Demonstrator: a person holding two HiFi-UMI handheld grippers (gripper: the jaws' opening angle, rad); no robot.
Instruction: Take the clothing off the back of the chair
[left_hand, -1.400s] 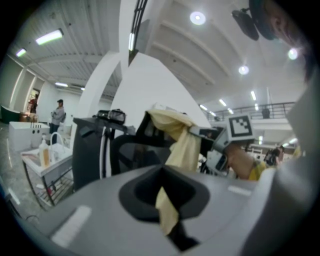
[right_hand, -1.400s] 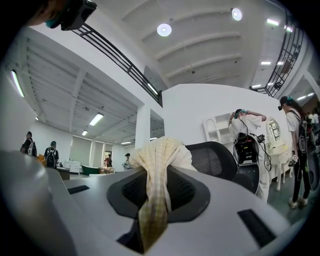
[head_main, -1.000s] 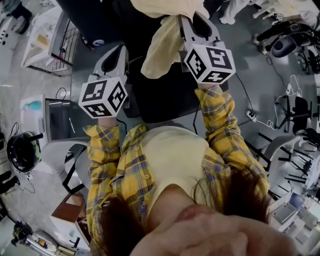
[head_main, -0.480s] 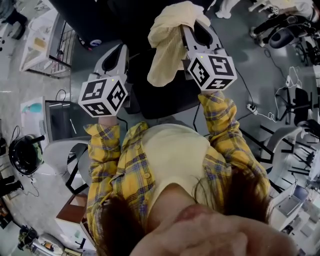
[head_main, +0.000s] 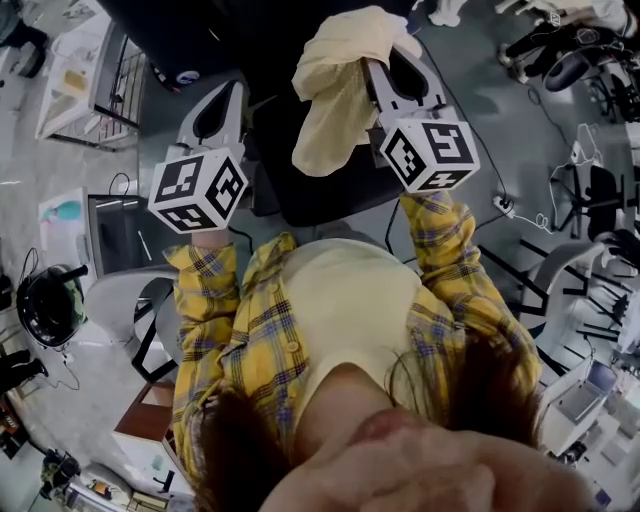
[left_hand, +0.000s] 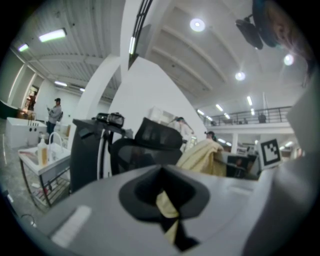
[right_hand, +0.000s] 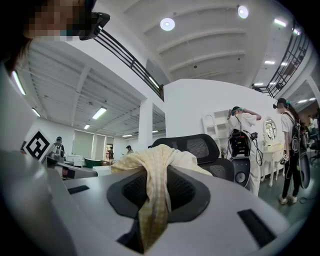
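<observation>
A pale yellow garment hangs bunched from my right gripper, which is shut on it above the black office chair. In the right gripper view the cloth drapes over the jaws of that gripper, with the chair's mesh back behind it. My left gripper hovers to the left of the chair, apart from the cloth, with its jaws together. In the left gripper view, this gripper shows only a yellowish sliver in its slot. Beyond it are the chair and the garment.
A wire trolley stands at the upper left and a black round device at the left. Cables and a power strip lie on the floor to the right, near more chairs. People stand beyond the chair.
My right gripper has drawn back toward the person and slightly right with the garment, so the whole bundle now hangs in view above the seat. The left gripper has barely moved.
</observation>
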